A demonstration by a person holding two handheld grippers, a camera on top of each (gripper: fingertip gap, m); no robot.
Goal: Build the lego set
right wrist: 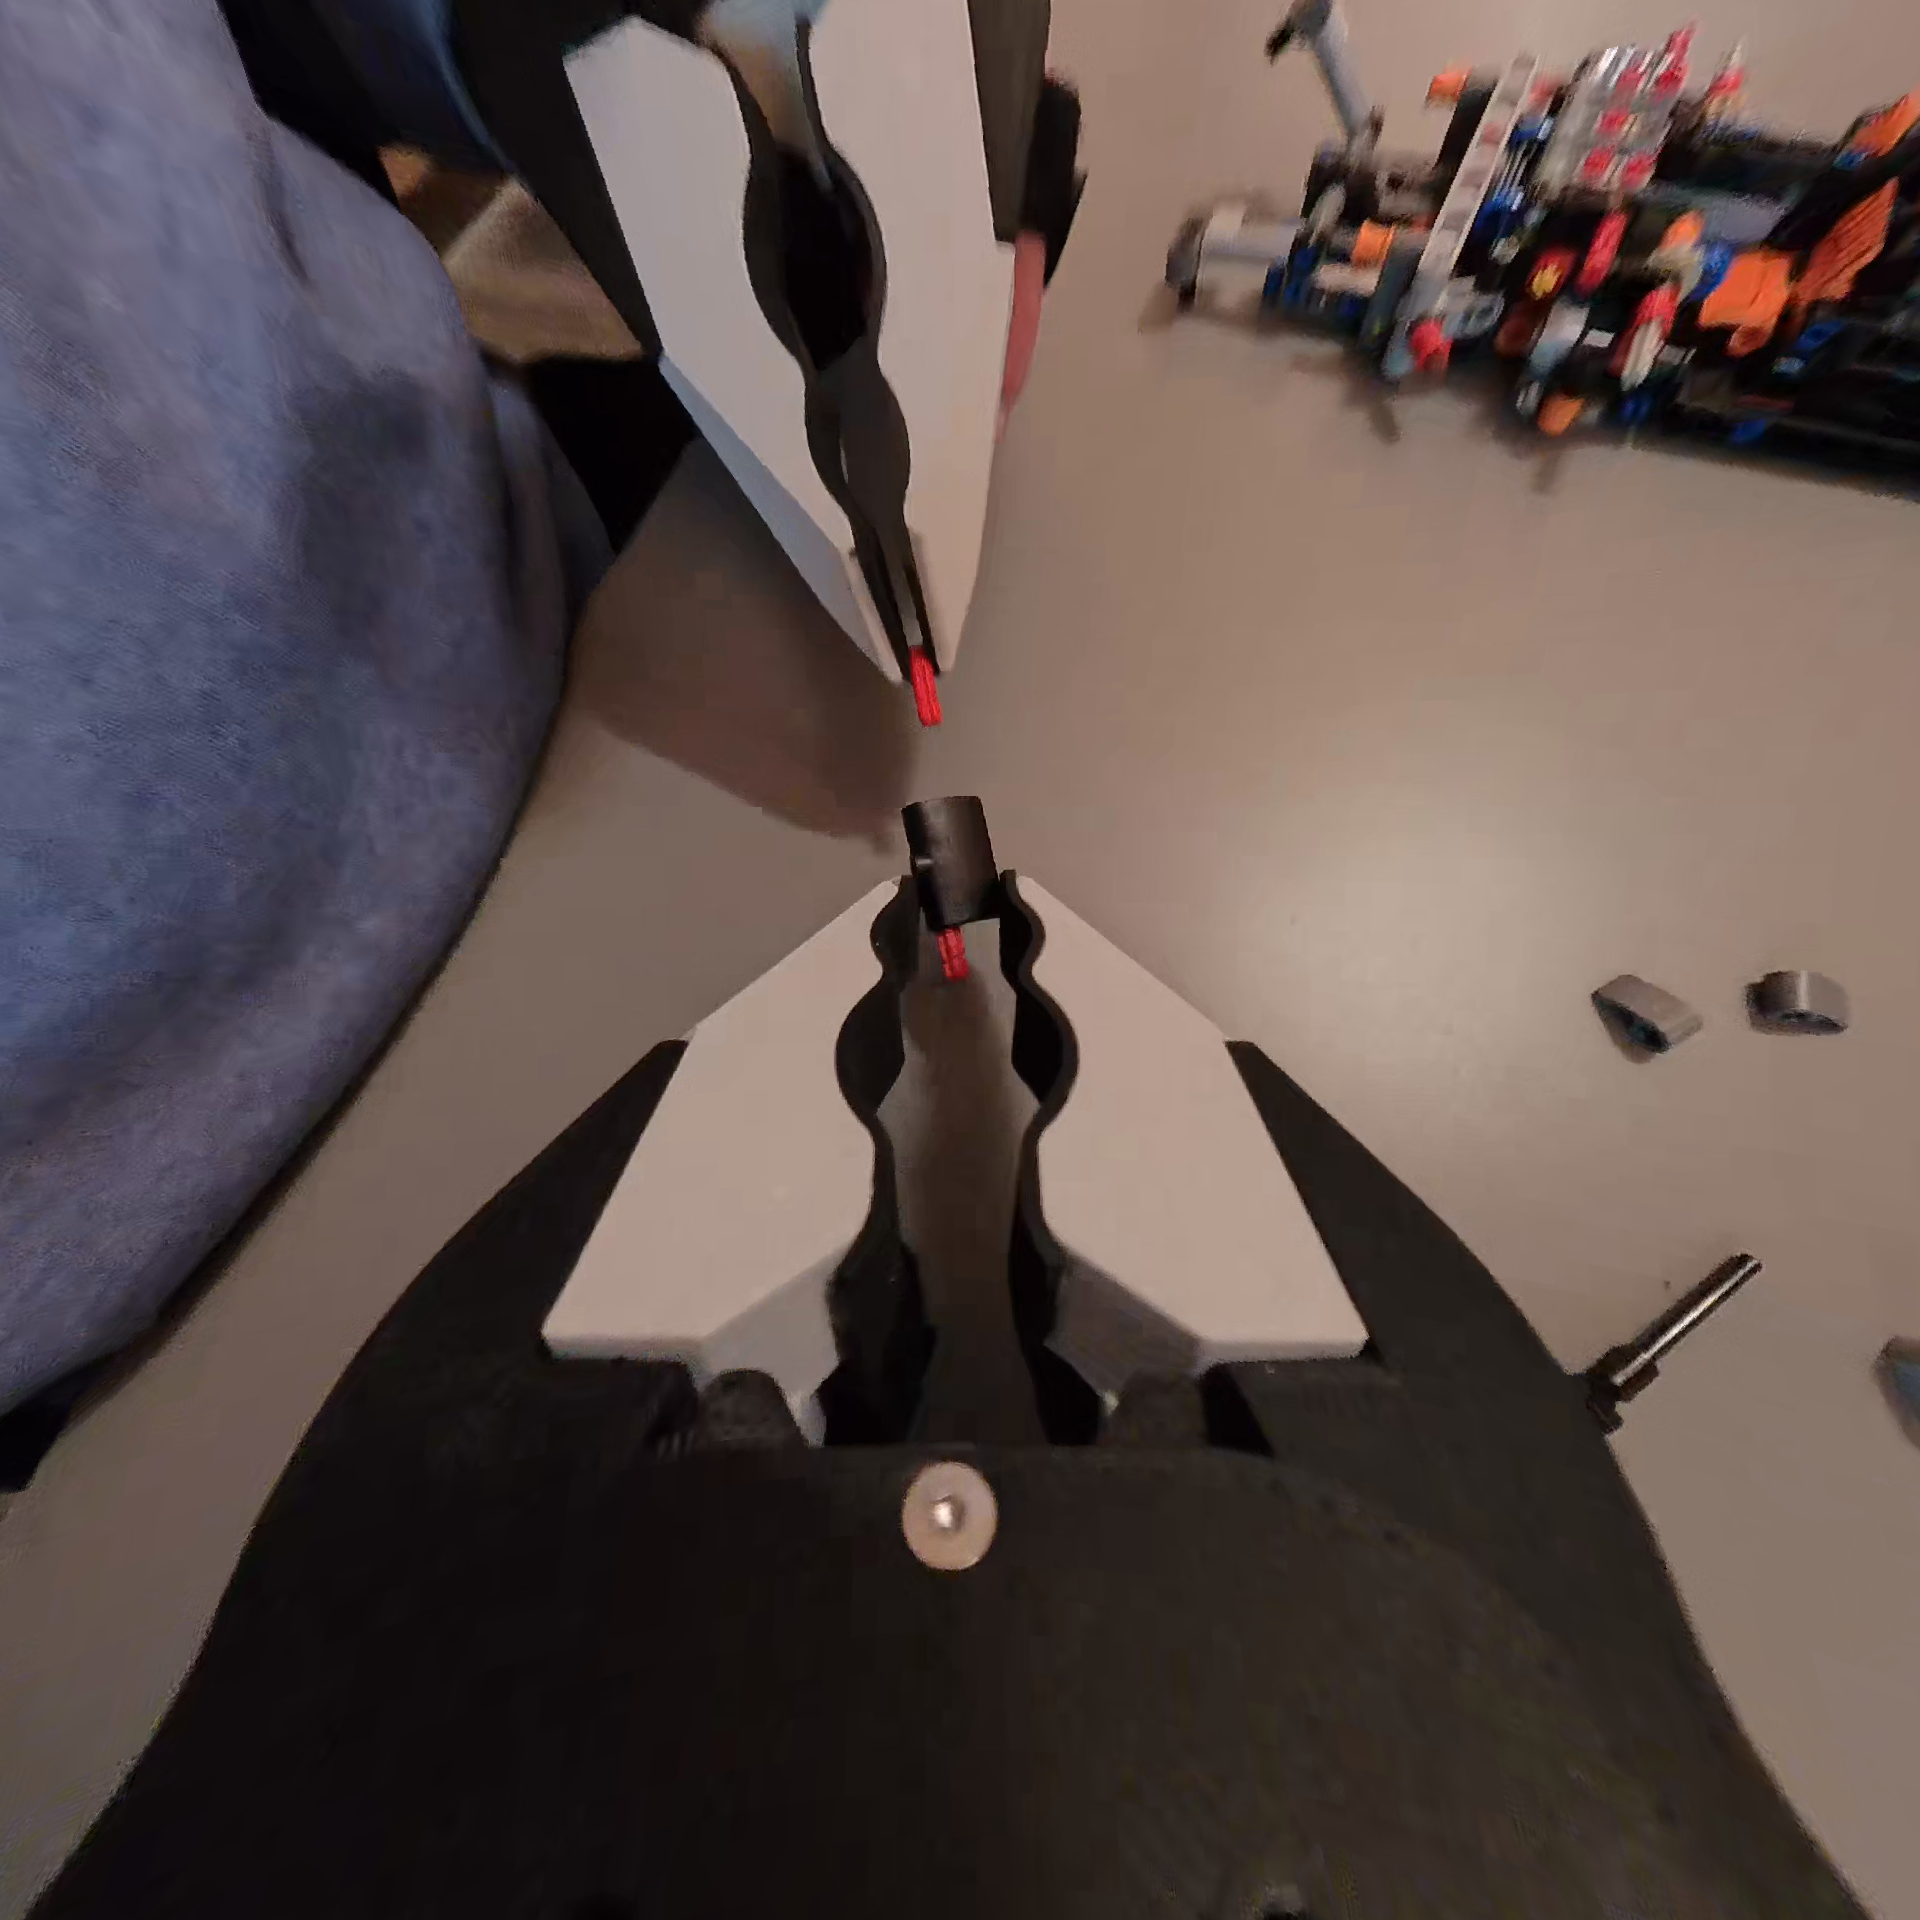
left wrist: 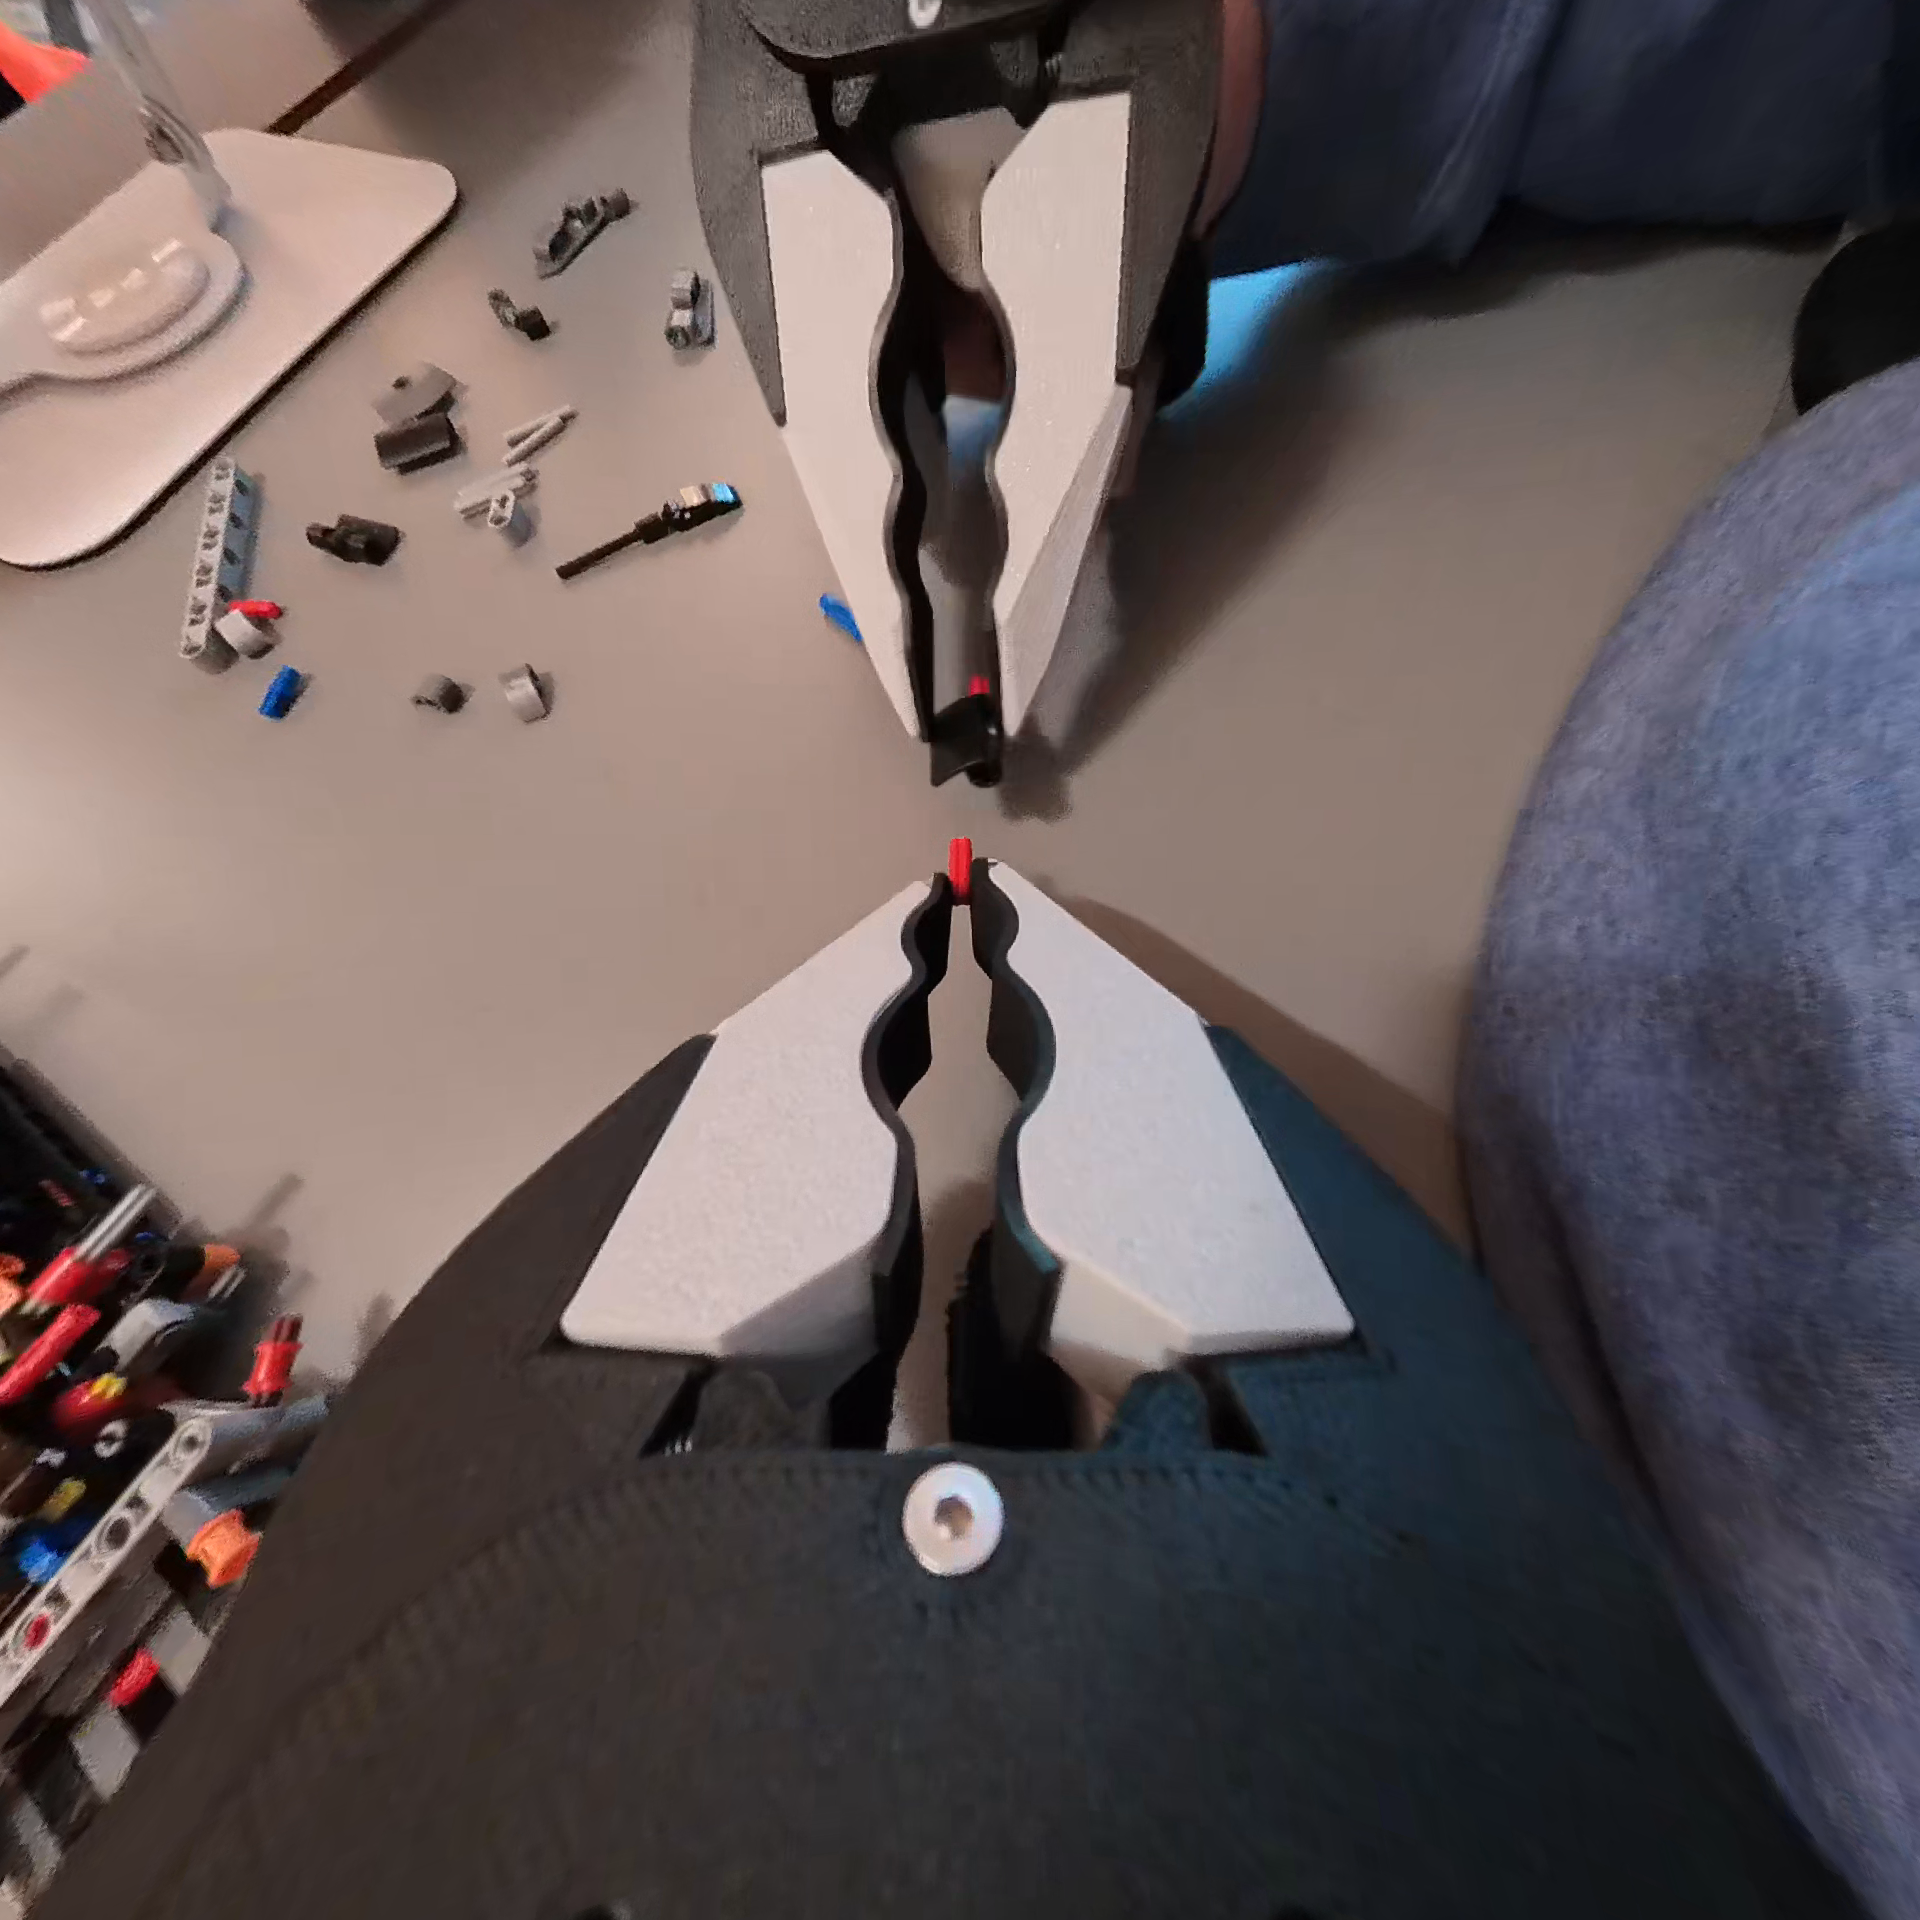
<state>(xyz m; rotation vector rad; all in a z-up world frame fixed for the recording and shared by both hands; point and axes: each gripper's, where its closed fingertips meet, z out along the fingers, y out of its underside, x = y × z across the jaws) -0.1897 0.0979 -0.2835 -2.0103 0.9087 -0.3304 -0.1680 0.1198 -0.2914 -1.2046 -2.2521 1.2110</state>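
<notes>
My left gripper point(left wrist: 960, 891) is shut on a small red pin point(left wrist: 960, 871) that sticks out past its tips. My right gripper point(right wrist: 956, 896) is shut on a black connector piece point(right wrist: 948, 857) with a red pin point(right wrist: 952, 954) poking out of its rear end. The two grippers face each other tip to tip above the table edge, a short gap apart. In the left wrist view the right gripper point(left wrist: 961, 732) and its black piece point(left wrist: 966, 740) show ahead. In the right wrist view the left gripper point(right wrist: 914, 665) and its red pin point(right wrist: 925, 698) show ahead.
Loose grey, black and blue parts point(left wrist: 416, 431) lie on the beige table, with a black axle point(left wrist: 644, 530) and a grey beam point(left wrist: 218, 561). A partly built model point(right wrist: 1621, 239) stands at the far right. A white stand base point(left wrist: 197, 301) sits far left. A person's blue clothing point(left wrist: 1714, 1039) borders the table. One gripper's finger ends stand about 4 centimetres off the other's. My right tips are roughly 12 centimetres from the black axle point(left wrist: 644, 530). Seen from the right wrist view point(right wrist: 1635, 1372) as well.
</notes>
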